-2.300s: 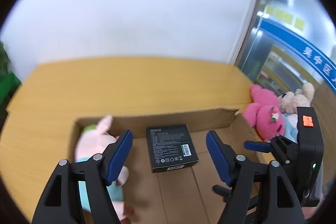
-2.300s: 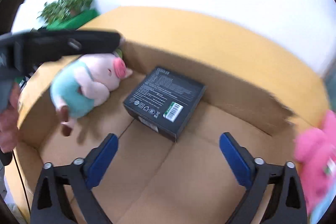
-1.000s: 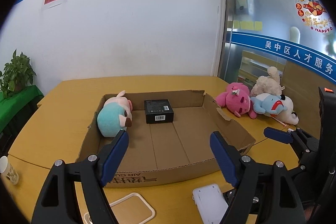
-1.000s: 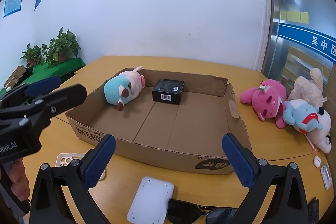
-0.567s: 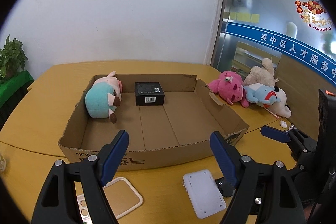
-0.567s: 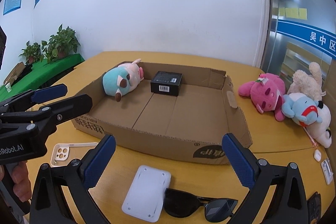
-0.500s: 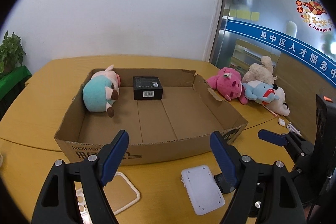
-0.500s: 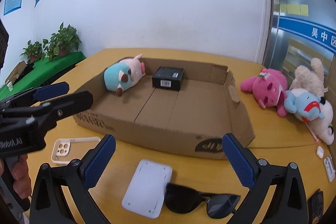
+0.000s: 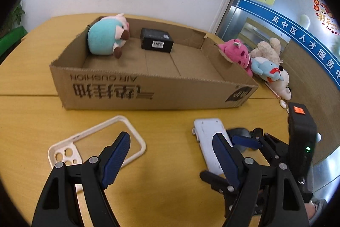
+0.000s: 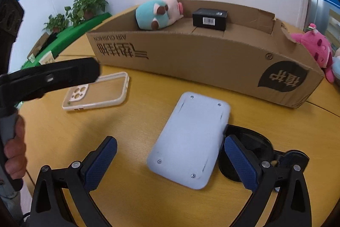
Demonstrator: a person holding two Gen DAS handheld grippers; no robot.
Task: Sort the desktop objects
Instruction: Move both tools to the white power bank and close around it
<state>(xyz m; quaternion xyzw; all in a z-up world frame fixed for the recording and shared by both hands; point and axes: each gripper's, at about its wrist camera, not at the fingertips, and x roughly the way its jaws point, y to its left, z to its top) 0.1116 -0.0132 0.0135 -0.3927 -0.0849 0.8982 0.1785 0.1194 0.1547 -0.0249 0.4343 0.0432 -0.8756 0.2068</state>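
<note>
Phone case (image 9: 96,145) flat on the desk (image 9: 25,120), far left, in front of the box (image 9: 148,93). Left gripper (image 9: 170,152) above the desk, jaws released, nothing between them; its left pad overlaps the case's edge in view, contact unclear. White device (image 10: 189,142) lies just right of the case, screw side up. Right gripper (image 10: 170,161) has jaws released, straddling the device's near end, not pressing it. Sunglasses (image 10: 248,146) touch the device's right edge. In the box: pig plush (image 9: 106,39) left, black carton (image 9: 157,43) beside it. Pink plush (image 9: 237,53) and other plushes outside, far right.
</note>
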